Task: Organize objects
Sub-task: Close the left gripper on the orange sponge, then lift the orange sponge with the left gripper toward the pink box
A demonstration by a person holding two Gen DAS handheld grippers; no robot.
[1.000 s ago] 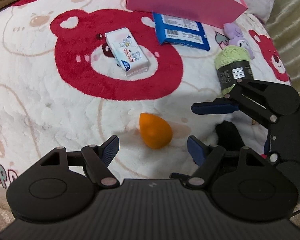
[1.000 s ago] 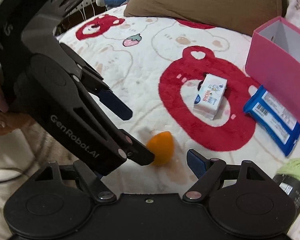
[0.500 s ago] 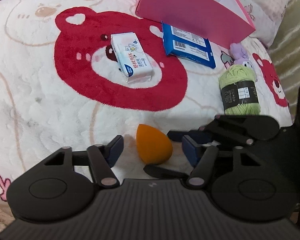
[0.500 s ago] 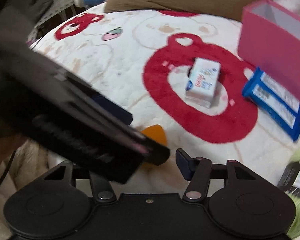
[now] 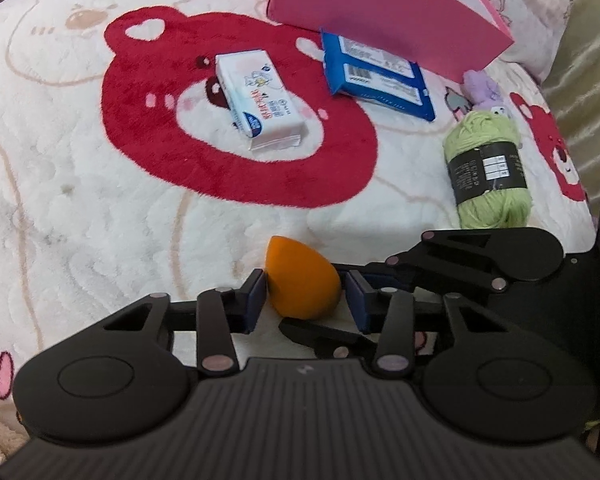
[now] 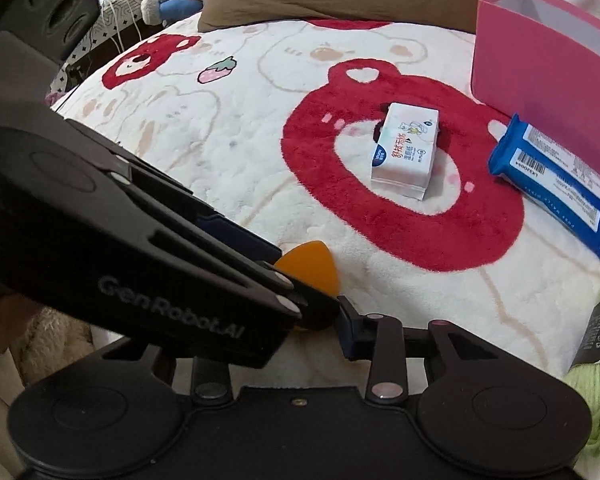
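Sorting on the bear-print blanket (image 5: 100,184) has barely begun: every loose item lies outside the pink box (image 5: 384,12), which stands open at the far edge of the bed. From the right wrist view only a strip of the box's pale inner wall shows near the rim, and nothing can be seen inside; its floor is hidden.

Left tool (image 5: 305,294) has just been closing, and its blue pads now press both sides of the orange teardrop sponge (image 5: 300,280), which sits on the blanket between them, not yet lifted as far as the frames tell. Right tool (image 5: 356,276) has likewise been closing to a narrow gap, coming in from the side so that its fingers cross the left tool's; one of its pads stands right at the sponge, but whether it actually pinches the sponge cannot be told, since the left tool hides its other finger.

Waiting in place: a white tissue pack (image 5: 260,108) on the red bear face, a blue wipes packet (image 5: 376,72) touching the box's foot, a green yarn ball (image 5: 488,168) and a small purple plush toy (image 5: 482,88) just beyond it. By this reading, all five pieces remain to be put away.
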